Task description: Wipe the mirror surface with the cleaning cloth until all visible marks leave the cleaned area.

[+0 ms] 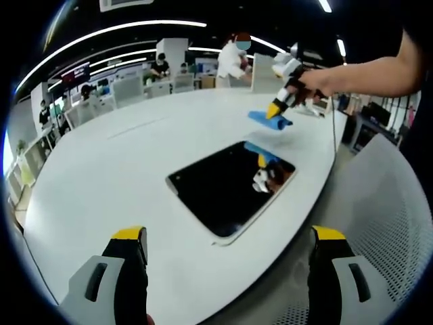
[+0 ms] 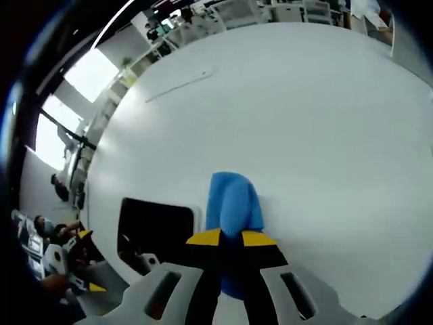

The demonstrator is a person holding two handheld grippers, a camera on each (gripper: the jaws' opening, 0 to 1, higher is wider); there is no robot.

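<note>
Both jaws of right gripper [image 2: 231,237] clamp cloth [image 2: 233,203] beside mirror [image 2: 154,223]; left gripper [image 1: 229,244] wide.

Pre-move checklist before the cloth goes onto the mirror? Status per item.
1. Right gripper shut on blue cloth: ok.
2. Cloth on mirror: not ok, it rests on the white table beside the mirror.
3. Left gripper open, clear of the mirror: ok.
4. Mirror and cloth both in view: ok.
5. Marks on the mirror: cannot tell, glass reads dark with reflections.
</note>
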